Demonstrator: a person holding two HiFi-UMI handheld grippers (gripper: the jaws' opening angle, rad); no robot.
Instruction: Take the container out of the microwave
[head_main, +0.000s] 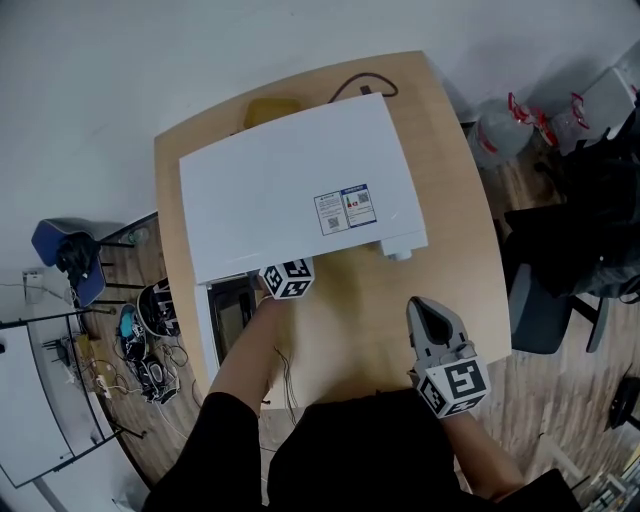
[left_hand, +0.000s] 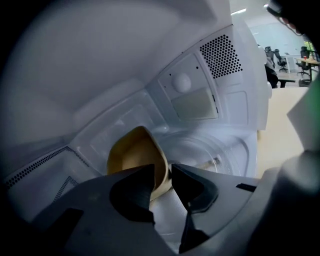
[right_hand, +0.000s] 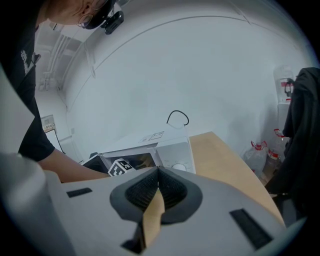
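Pinching the rim of the container, the left gripper is inside the microwave, toward its left wall. Right gripper pressed together, empty, near the table's front edge. Risk: this one-sided rim hold may slip or tip on withdrawal.

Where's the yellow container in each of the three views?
Head view: not in it; the microwave top hides the inside.
Left gripper view: lower centre, the container with its wall between the jaws of the left gripper.
Right gripper view: not made out in the open cavity.
Shared landmark: the white microwave, seen in all three.
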